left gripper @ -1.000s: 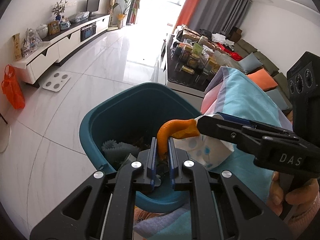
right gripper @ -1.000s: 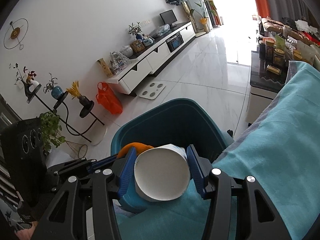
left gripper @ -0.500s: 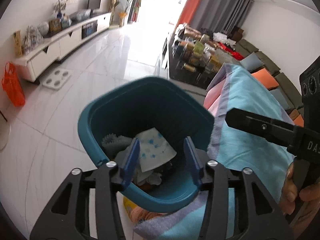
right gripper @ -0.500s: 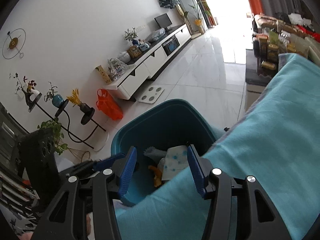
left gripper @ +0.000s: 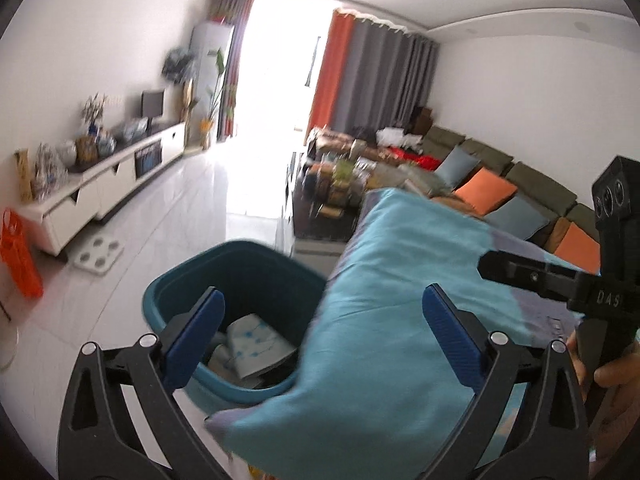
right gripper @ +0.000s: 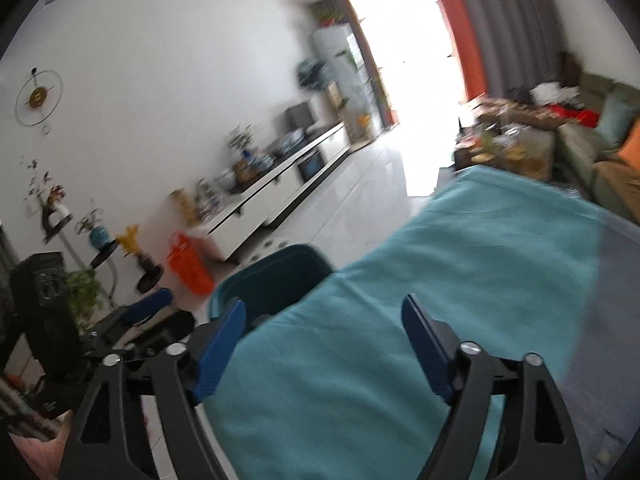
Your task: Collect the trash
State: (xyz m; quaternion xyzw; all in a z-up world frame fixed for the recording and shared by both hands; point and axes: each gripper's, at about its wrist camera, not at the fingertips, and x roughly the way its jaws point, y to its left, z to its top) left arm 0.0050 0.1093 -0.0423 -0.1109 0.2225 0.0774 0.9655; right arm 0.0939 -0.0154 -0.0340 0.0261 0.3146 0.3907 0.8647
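Observation:
A teal bin point(left gripper: 240, 272) stands on the floor beside the table's corner; a white paper cup with blue dots point(left gripper: 256, 340) and other scraps lie inside it. My left gripper point(left gripper: 322, 320) hangs above and behind the bin, its jaws opening wide with nothing between them. In the right wrist view the bin point(right gripper: 280, 276) shows only its far rim past the cloth edge. My right gripper point(right gripper: 324, 334) is over the teal tablecloth point(right gripper: 460, 280), its jaws opening and empty. The right gripper point(left gripper: 560, 276) also shows at the right of the left wrist view, held by a hand.
A teal tablecloth point(left gripper: 400, 300) covers the table at the right. A white TV cabinet point(left gripper: 112, 176) lines the left wall, an orange bag point(left gripper: 18, 252) beside it. A cluttered dark coffee table point(left gripper: 336, 184) and a green sofa point(left gripper: 520, 184) stand farther back.
The left gripper let go of the orange peel and the right gripper let go of the paper cup; both now lie in the bin. Both grippers opened and drew back and up.

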